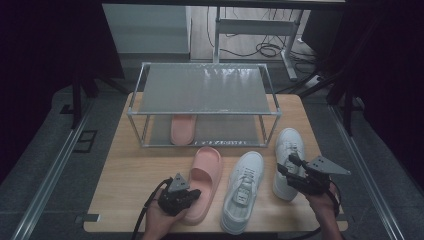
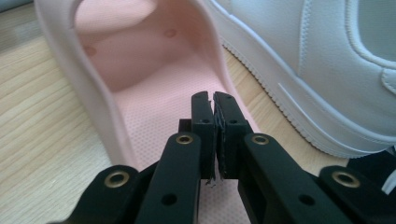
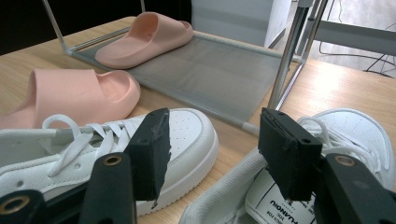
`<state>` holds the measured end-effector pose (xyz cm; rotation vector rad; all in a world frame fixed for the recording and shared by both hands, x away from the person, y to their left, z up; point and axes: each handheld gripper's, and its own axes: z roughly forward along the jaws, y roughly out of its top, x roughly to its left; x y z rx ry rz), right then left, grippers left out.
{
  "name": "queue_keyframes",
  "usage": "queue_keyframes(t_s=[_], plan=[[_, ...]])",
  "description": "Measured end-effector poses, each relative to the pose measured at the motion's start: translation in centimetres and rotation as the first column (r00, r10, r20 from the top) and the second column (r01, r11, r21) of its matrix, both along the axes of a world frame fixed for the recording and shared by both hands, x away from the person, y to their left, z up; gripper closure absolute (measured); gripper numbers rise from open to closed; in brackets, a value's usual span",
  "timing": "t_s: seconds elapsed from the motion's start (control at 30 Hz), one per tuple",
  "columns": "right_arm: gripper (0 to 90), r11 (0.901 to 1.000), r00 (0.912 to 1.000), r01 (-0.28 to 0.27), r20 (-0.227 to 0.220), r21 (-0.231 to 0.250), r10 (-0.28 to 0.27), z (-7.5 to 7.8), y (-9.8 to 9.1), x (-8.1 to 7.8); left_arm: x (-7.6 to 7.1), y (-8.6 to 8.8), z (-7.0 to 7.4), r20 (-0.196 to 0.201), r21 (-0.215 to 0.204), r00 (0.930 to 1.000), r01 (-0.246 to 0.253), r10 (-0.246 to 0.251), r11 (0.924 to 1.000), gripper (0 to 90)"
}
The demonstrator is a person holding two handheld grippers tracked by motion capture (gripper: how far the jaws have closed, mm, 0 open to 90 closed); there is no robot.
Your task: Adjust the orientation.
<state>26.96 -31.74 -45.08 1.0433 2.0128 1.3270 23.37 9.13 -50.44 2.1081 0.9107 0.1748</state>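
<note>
A pink slipper [image 1: 206,176] lies on the wooden table [image 1: 130,175], toe toward the rack. My left gripper [image 1: 193,193] hangs over its heel end, jaws shut with nothing between them; in the left gripper view the left gripper [image 2: 214,99] sits just above the slipper's footbed [image 2: 154,107]. Two white sneakers lie to the right: the middle sneaker [image 1: 243,190] and the right sneaker [image 1: 288,161]. My right gripper [image 1: 289,167] stands open over the right sneaker; in the right gripper view the right gripper [image 3: 217,140] spans the gap between the middle sneaker [image 3: 187,133] and the right sneaker [image 3: 355,135].
A two-shelf metal rack [image 1: 205,89] stands at the back of the table, with a second pink slipper [image 1: 182,129] on its lower shelf [image 3: 210,74]. The left sneaker's side [image 2: 317,70] lies close beside the slipper. Bare wood lies left of the slipper.
</note>
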Motion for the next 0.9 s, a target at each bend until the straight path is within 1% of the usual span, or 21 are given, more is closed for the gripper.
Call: queue_keyframes(t_s=[0.07,0.17,0.27,0.33,0.6,0.73,0.83,0.87,0.9], plan=[[44.0,1.0,1.0,-0.002,0.001,-0.001,0.002,0.0,0.0,0.0,0.0,0.3,0.2,0.004,0.001,1.0,-0.006,0.006,1.0,87.9],[43.9,1.0,1.0,-0.002,0.002,0.0,0.002,0.0,0.0,0.0,0.1,1.1,0.2,0.008,-0.004,0.9993,-0.036,0.036,0.9993,87.9],[43.9,1.0,1.0,-0.001,0.001,0.002,0.001,0.0,-0.1,0.0,0.2,2.0,0.0,0.001,-0.004,0.9982,-0.06,0.06,0.9982,88.0],[43.9,1.0,1.0,0.001,-0.001,0.002,-0.001,0.0,-0.1,0.0,0.3,2.2,0.0,0.0,-0.002,0.998,-0.063,0.063,0.998,88.0],[43.9,1.0,1.0,-0.001,-0.002,0.002,0.001,0.0,0.0,0.0,0.8,1.8,0.1,0.001,-0.005,0.9983,-0.058,0.058,0.9983,88.1],[43.9,1.0,1.0,-0.003,-0.002,0.002,0.003,0.0,0.0,0.0,1.8,1.5,-0.2,-0.007,0.006,0.9981,-0.062,0.062,0.9981,88.2],[43.9,1.0,1.0,-0.002,-0.003,0.003,0.002,0.0,0.0,0.0,2.5,1.2,-0.1,-0.007,0.008,0.9978,-0.067,0.067,0.9977,88.4],[43.9,1.0,1.0,-0.001,-0.001,0.002,0.001,0.0,-0.1,0.0,3.1,1.1,-0.2,-0.01,0.01,0.9974,-0.071,0.071,0.9974,88.5],[43.9,1.0,1.0,-0.001,-0.001,0.002,0.001,0.0,-0.1,0.0,3.1,1.1,-0.2,-0.01,0.01,0.9974,-0.071,0.071,0.9974,88.6]])
